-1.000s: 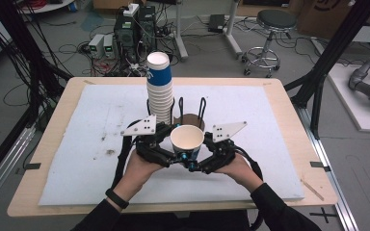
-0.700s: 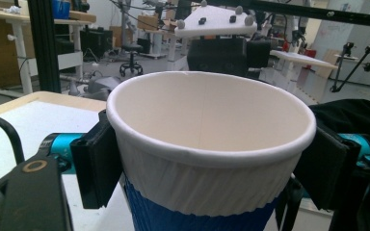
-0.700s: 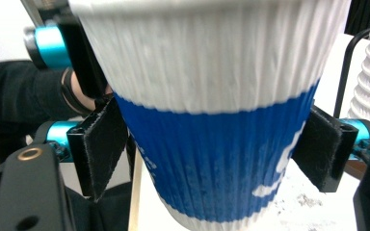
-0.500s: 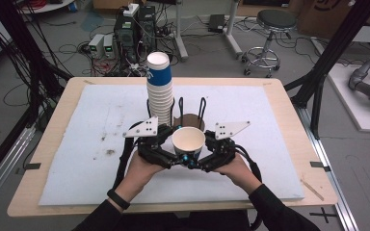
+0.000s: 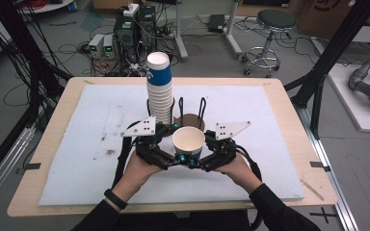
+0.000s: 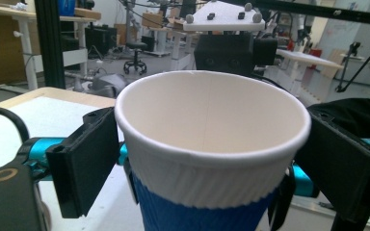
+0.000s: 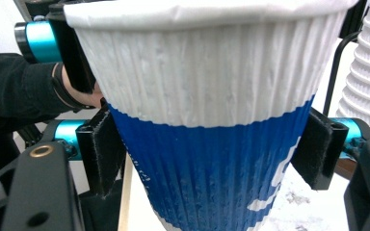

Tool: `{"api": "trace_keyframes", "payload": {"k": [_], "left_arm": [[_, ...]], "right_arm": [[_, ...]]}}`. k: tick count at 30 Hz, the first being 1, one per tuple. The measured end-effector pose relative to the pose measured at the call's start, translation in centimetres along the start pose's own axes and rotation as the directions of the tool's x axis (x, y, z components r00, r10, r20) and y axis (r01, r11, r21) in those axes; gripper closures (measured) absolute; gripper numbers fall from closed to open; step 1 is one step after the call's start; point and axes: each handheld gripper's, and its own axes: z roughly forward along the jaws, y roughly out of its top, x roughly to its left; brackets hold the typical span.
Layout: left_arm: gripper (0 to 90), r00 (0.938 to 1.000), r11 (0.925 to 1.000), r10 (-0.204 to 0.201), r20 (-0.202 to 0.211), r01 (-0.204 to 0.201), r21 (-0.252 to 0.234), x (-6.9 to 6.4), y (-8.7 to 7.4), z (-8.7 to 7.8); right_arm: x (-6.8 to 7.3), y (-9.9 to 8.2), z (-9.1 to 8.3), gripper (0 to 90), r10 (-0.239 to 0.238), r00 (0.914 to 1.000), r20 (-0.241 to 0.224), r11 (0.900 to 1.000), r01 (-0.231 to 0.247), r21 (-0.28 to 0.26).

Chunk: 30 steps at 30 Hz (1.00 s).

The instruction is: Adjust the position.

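Note:
A paper cup (image 5: 188,139) with a white ribbed top and a blue lower half stands upright between both grippers near the table's front. My right gripper (image 5: 203,153) has just been closing. In the right gripper view its pads (image 7: 105,154) press on the blue part of the cup (image 7: 207,120). My left gripper (image 5: 176,153) has just been opening. In the left gripper view its pads (image 6: 84,163) flank the cup (image 6: 212,144) just off its wall.
A tall stack of the same cups (image 5: 159,89) stands right behind the grippers. Beside it a black wire holder (image 5: 201,107) has a brown round thing at its foot. A white mat (image 5: 270,125) covers the wooden table (image 5: 294,96). Cables, equipment and a stool lie beyond.

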Motion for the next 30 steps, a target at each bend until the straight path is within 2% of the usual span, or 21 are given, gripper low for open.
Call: {"api": "trace_keyframes", "payload": {"k": [4,9,15,21,30], "left_arm": [[10.9,1.0,1.0,0.006,-0.003,-0.006,0.004,0.0,0.1,-0.8],[10.9,0.9996,0.9999,0.007,-0.029,-0.007,-0.013,0.2,-0.2,-2.1],[11.0,0.9992,1.0,0.007,-0.04,-0.008,-0.006,0.3,-1.0,-2.6],[10.9,0.9992,0.9996,-0.01,-0.039,0.011,0.027,0.3,-2.5,-1.8],[10.9,0.9996,0.9971,-0.023,-0.014,0.024,0.073,0.0,-3.9,-0.1]], "right_arm": [[-0.1,0.0,-0.3,24.3,0.0,1.0,0.004,1.0,0.0,-0.004],[-0.3,0.1,-0.7,24.3,0.004,0.9999,0.011,0.9998,-0.004,-0.02],[-0.4,0.2,-1.1,24.3,0.01,0.9997,0.021,0.999,-0.009,-0.045],[-0.5,0.3,-1.4,24.4,0.02,0.9996,0.021,0.9972,-0.018,-0.072],[-0.3,0.3,-1.3,24.3,0.024,0.9996,0.012,0.997,-0.023,-0.074]]}}
